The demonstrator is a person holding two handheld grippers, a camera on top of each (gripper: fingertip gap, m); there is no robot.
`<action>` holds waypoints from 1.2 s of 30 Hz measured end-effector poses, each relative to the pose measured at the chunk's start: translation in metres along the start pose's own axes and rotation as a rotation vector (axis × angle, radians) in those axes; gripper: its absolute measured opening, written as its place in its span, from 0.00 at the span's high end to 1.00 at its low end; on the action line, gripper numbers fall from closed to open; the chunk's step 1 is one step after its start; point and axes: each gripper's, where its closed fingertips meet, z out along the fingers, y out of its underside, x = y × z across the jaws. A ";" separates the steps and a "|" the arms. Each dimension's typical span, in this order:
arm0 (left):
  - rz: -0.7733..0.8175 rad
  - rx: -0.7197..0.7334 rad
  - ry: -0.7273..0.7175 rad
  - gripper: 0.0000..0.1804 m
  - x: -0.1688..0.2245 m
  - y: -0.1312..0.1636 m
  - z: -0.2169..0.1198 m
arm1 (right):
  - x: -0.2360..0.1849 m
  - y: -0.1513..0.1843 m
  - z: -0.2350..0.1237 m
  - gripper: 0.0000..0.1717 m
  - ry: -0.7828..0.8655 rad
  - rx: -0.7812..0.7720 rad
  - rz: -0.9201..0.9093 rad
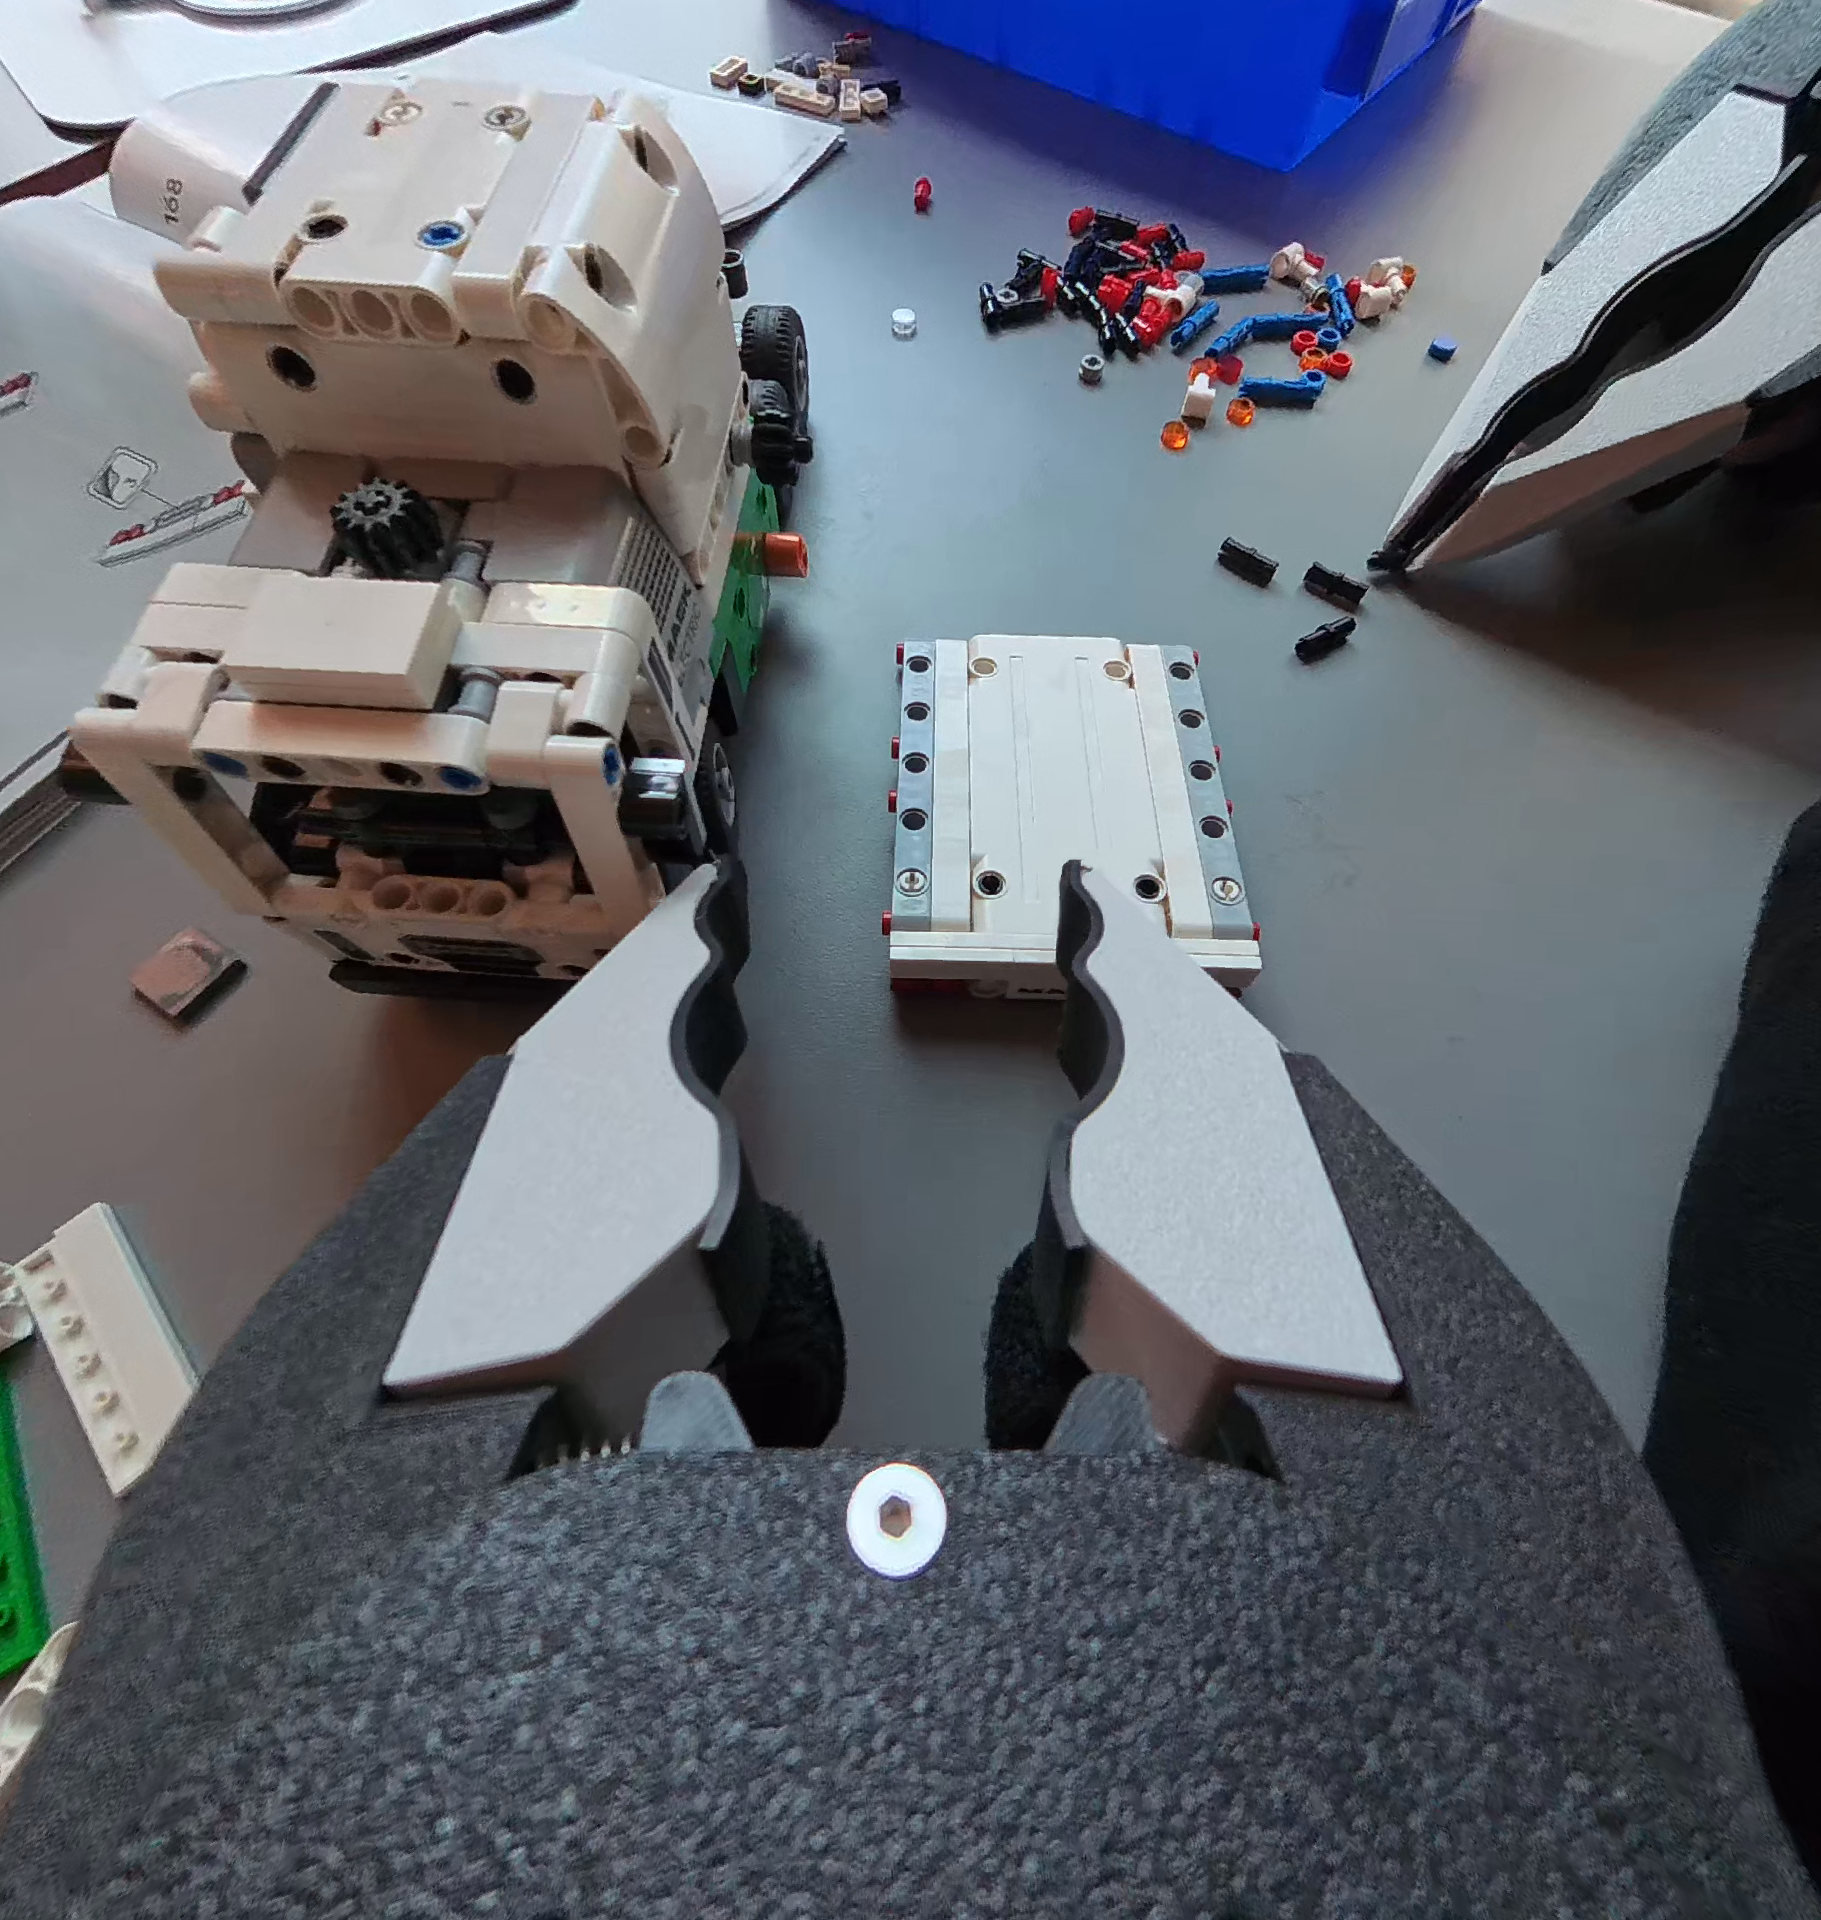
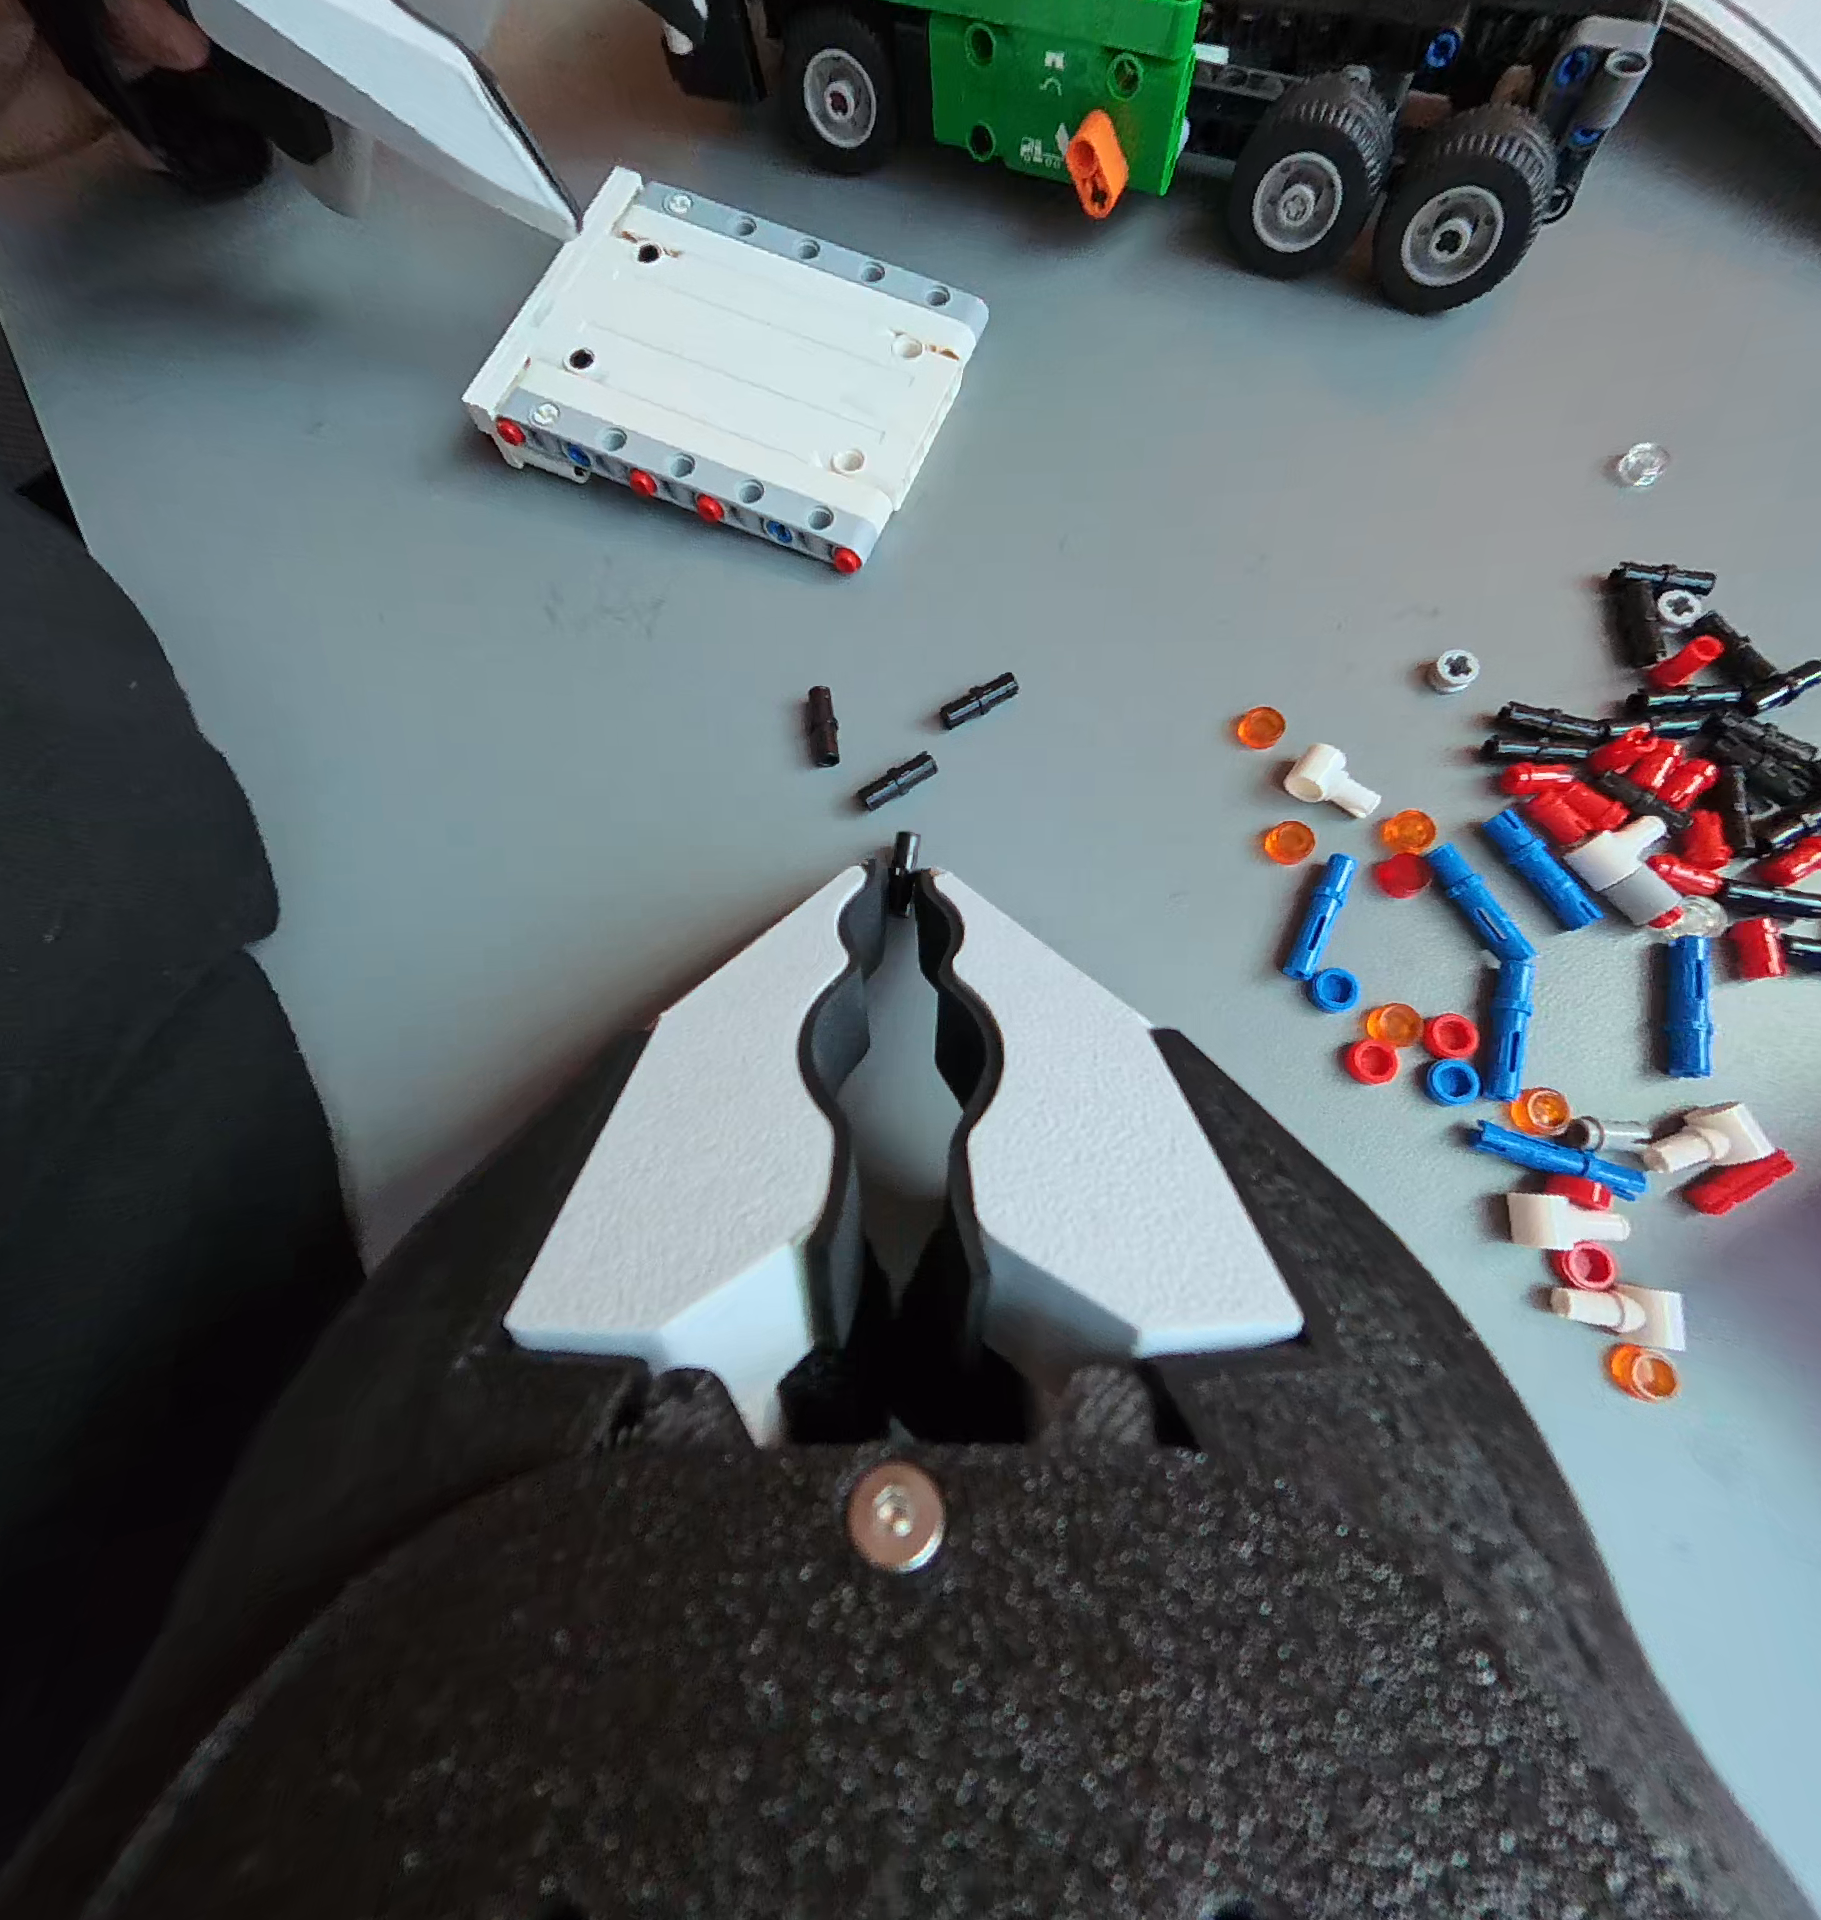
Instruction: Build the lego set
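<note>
Hand-held gripper (image 2: 904, 878) low (pinching black pin (image 2: 903, 860))

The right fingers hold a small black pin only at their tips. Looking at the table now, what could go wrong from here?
1. The black pin is pinched only by the very tips of the right gripper and sticks out past them, so it may twist or pop out.
2. If dropped, it could land among the three loose black pins just ahead and get mixed up.
3. The open left gripper hovers at the white panel; one finger overlaps its near edge and may push it.
</note>
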 end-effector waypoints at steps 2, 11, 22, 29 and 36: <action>0.020 -0.003 -0.009 0.68 0.001 0.000 0.000 | 0.000 0.000 0.001 0.98 0.014 -0.001 -0.019; 0.102 -0.012 -0.023 0.67 0.008 0.002 0.001 | 0.002 0.000 0.001 0.98 0.076 0.003 -0.059; 0.191 0.049 -0.029 0.67 0.016 -0.005 -0.004 | 0.006 -0.001 0.001 0.96 0.128 0.004 -0.098; 0.233 0.109 -0.046 0.63 0.025 -0.011 -0.011 | 0.004 -0.004 0.000 0.89 0.083 0.026 -0.075; 0.080 0.011 0.018 0.49 0.036 -0.001 -0.001 | 0.005 -0.005 -0.001 0.87 0.099 0.033 -0.086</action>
